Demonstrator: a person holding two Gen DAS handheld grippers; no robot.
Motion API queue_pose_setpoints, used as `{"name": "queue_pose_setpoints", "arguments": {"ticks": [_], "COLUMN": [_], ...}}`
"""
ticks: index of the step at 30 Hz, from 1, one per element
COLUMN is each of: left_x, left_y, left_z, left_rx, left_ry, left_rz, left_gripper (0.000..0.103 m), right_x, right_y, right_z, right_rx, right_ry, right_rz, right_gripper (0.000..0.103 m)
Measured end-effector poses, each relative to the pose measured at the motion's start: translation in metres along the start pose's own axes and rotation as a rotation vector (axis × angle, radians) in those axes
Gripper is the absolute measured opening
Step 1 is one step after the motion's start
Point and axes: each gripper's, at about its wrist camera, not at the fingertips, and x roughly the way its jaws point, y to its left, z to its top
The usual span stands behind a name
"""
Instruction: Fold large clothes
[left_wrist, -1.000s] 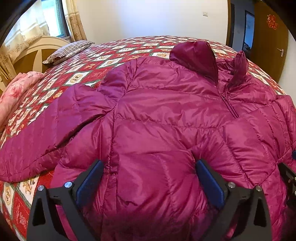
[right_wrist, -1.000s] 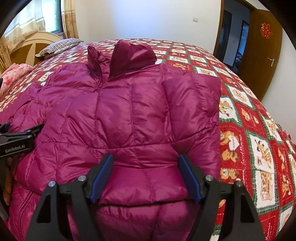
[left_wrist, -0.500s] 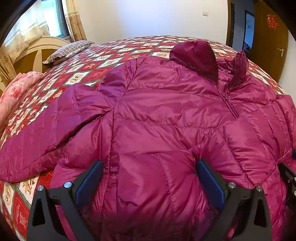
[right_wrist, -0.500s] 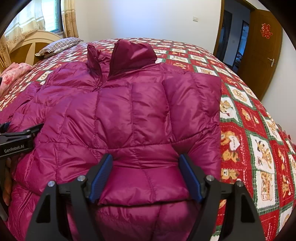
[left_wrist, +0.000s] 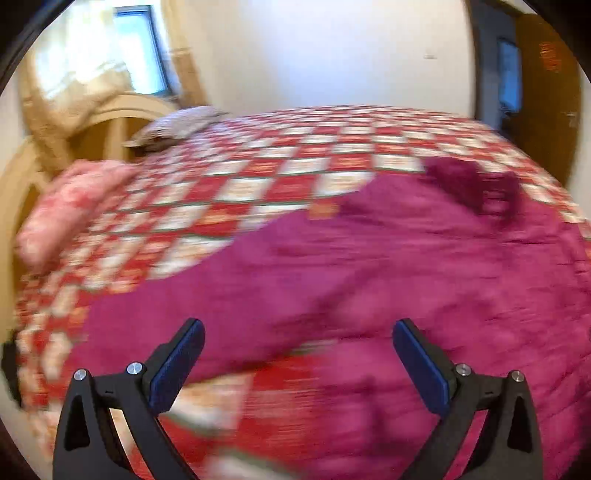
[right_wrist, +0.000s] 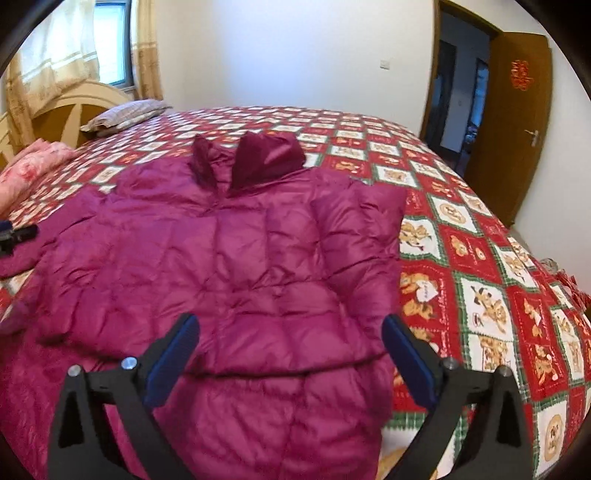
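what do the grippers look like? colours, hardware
Both match: the left gripper and right gripper have black angular finger frames with triangular cut-outs, flat blue pads on the inner faces, and round silver screw heads. No cables, hands or sleeves visible.

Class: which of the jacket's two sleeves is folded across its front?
The sleeve beside the door side lies over the jacket; the other sleeve stretches outward.

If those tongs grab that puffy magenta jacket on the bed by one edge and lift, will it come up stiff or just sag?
The jacket would probably sag and drape: it already lies in soft creases on the quilt. Its puffy quilted panels suggest it is light for its bulk. The shiny fabric looks slippery, so a folded sleeve may slide off.
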Motion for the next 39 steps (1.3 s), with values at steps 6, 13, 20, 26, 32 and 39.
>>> {"name": "queue_pose_setpoints", "arguments": {"ticks": [6,13,20,26,32,39], "left_x": [0.036,0.078,0.025,-0.06,-0.092,-0.097], "left_y": [0.143,0.187,0.14,0.05,-0.075,-0.177], "left_z": [-0.021,-0.045,-0.008,0.034,0.042,0.017], "left_rx": [-0.198,-0.327,-0.207,-0.028,0.149,0.264], "left_ry": [0.116,0.201,0.033,-0.198,-0.276,-0.228], "left_rz": [0.236,0.1,0.072,-0.027,-0.187,-0.286], "left_gripper": [0.102,0.083,0.016,0.016,0.016,0.031], "right_x": [-0.017,-0.021,-0.029,-0.03,-0.034,-0.037], "right_y": [0.01,0.038,0.019,-0.002,0.001,-0.008], "right_z": [-0.002,0.0,-0.004,-0.006,-0.014,-0.022], "right_rx": [-0.011,-0.088,-0.052,0.028,0.027,0.043], "right_ry": [-0.041,-0.059,-0.078,-0.073,-0.072,-0.056], "right_rz": [0.038,0.043,0.016,0.006,0.013,0.01], "right_gripper": [0.101,0.101,0.101,0.101,0.101,0.101]}}
